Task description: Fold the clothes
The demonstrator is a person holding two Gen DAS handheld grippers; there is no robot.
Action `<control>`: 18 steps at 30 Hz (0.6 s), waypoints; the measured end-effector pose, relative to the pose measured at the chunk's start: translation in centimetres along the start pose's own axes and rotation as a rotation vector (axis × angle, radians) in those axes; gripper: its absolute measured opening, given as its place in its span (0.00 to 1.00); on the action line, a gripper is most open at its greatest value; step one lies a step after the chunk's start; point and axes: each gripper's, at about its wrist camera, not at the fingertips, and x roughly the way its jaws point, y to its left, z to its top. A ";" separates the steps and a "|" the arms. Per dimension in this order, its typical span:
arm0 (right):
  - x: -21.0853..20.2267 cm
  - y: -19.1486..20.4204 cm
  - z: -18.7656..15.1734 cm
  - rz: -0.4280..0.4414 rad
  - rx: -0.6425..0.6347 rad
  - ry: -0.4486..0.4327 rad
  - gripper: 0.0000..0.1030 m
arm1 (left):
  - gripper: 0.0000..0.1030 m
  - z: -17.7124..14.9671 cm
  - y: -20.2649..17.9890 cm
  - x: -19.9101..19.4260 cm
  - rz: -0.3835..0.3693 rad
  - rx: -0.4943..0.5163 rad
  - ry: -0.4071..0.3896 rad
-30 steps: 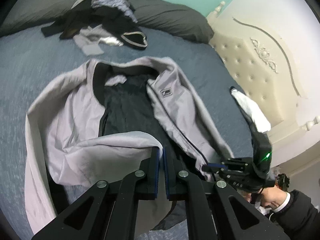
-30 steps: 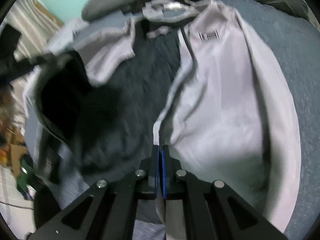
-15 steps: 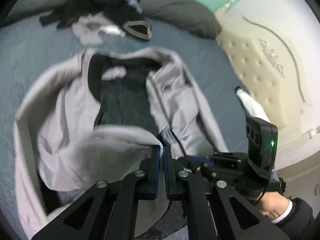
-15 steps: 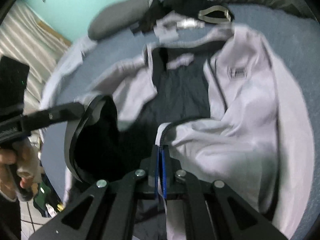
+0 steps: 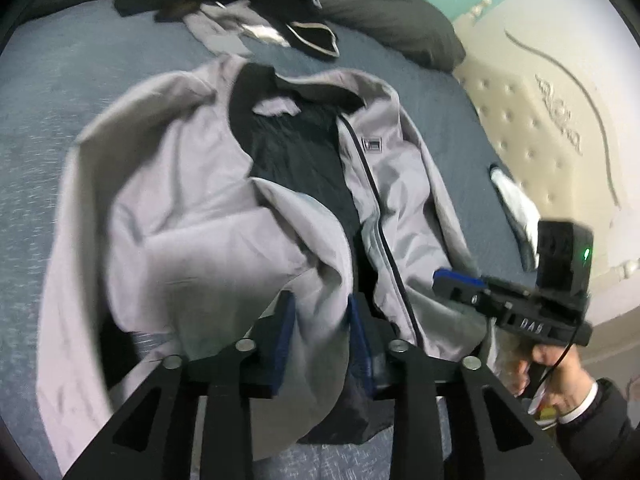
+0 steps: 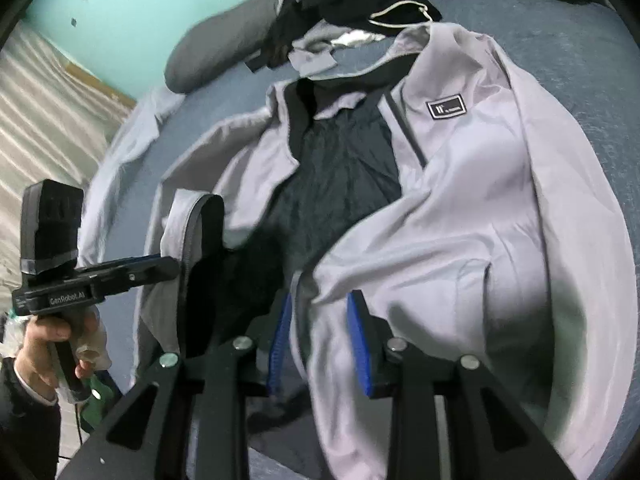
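Jacket (image 5: pixel 192 216): smooth grey shell, dark lining

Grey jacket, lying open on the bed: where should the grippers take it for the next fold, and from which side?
Probably the grey jacket by its two front edges near the hem, coming from the hem end. There the cloth is bunched and stands up off the blue bedcover, so fingers can pinch it. The left gripper and right gripper have just been opening, with that cloth between their jaws.
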 end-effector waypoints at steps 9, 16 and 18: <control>3.4 7.4 -2.8 0.155 -0.073 0.022 0.39 | 0.33 -0.8 3.1 -4.2 0.034 -0.065 -0.046; 6.5 9.9 -4.4 0.191 -0.070 0.040 0.41 | 0.33 -2.4 5.7 -6.3 0.068 -0.069 -0.059; 7.1 10.1 -4.7 0.205 -0.069 0.035 0.41 | 0.33 -2.8 6.4 -6.9 0.084 -0.066 -0.059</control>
